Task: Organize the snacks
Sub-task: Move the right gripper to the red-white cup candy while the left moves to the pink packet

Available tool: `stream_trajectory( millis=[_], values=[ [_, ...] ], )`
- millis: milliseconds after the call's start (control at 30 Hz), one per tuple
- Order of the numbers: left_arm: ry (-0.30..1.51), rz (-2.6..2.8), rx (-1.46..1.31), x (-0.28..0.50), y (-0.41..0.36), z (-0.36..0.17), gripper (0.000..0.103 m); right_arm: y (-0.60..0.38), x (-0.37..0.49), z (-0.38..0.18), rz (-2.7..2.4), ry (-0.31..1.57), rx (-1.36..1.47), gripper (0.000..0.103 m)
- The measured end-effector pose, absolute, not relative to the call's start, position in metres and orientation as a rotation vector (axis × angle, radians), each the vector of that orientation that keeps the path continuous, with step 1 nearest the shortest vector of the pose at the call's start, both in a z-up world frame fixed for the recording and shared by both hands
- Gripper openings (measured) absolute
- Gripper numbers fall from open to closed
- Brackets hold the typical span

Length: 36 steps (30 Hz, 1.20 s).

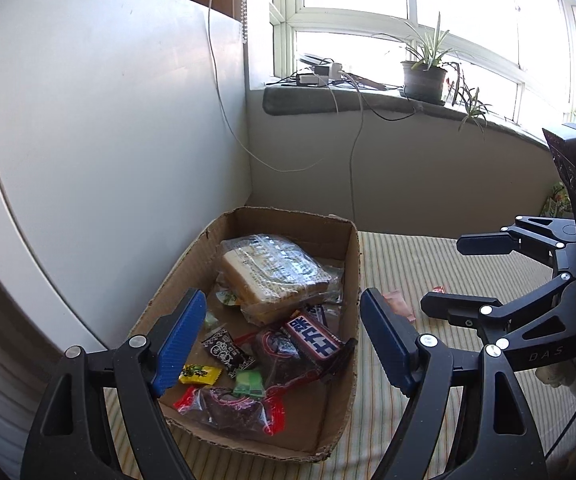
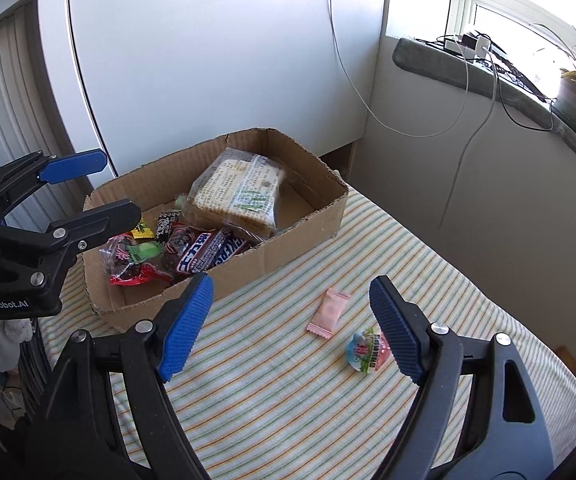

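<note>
Ribbed blue pads on the right gripper [image 2: 290,326] are standing wide apart with nothing between them, hovering over the striped fabric-covered surface [image 2: 288,380]. A pink crimped-edge sachet [image 2: 328,313] is lying flat on the cloth between the pads in this view, and a round foil-lidded jelly cup [image 2: 366,350] is sitting just beside the right-hand pad. The left gripper [image 1: 281,342], black-framed with the same ribbed blue pads, is also spread and empty, poised above the open corrugated cardboard box [image 1: 354,264]. Inside the box, a clear-wrapped square bread slice pack [image 1: 273,276] is resting at the far end, while a dark blue chocolate bar wrapper [image 1: 312,336], a yellow candy [image 1: 199,374] and red-trimmed transparent packets [image 1: 231,404] are crowding the near end.
</note>
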State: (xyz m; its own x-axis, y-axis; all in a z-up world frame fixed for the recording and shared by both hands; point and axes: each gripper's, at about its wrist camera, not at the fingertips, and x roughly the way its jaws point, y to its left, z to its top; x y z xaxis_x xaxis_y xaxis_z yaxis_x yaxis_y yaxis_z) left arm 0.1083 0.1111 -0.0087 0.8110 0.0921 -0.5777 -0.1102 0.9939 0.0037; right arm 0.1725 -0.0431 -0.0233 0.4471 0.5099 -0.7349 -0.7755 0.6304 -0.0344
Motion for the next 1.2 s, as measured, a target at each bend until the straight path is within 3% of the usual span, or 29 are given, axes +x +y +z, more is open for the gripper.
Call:
stream_trajectory(
  millis=[567, 633, 767, 867, 1200],
  values=[
    [0.618, -0.056, 0.005, 0.12, 0.042, -0.014, 0.078, -0.116, 0.226, -0.037, 0.746, 0.85, -0.258, 0.083],
    [0.632, -0.084, 0.005, 0.122, 0.034, -0.018, 0.065, -0.115, 0.232, -0.046, 0.757, 0.882, -0.248, 0.082],
    [0.677, -0.143, -0.001, 0.13, 0.018, -0.03, 0.052, -0.108, 0.24, -0.065, 0.778, 0.946, -0.24, 0.07],
    [0.707, -0.157, 0.005, 0.134, 0.01, -0.04, 0.04, -0.1, 0.244, -0.079, 0.783, 0.979, -0.247, 0.067],
    [0.778, -0.151, -0.003, 0.147, 0.008, -0.064, 0.038, -0.089, 0.253, -0.105, 0.795, 1.015, -0.276, 0.062]
  ],
)
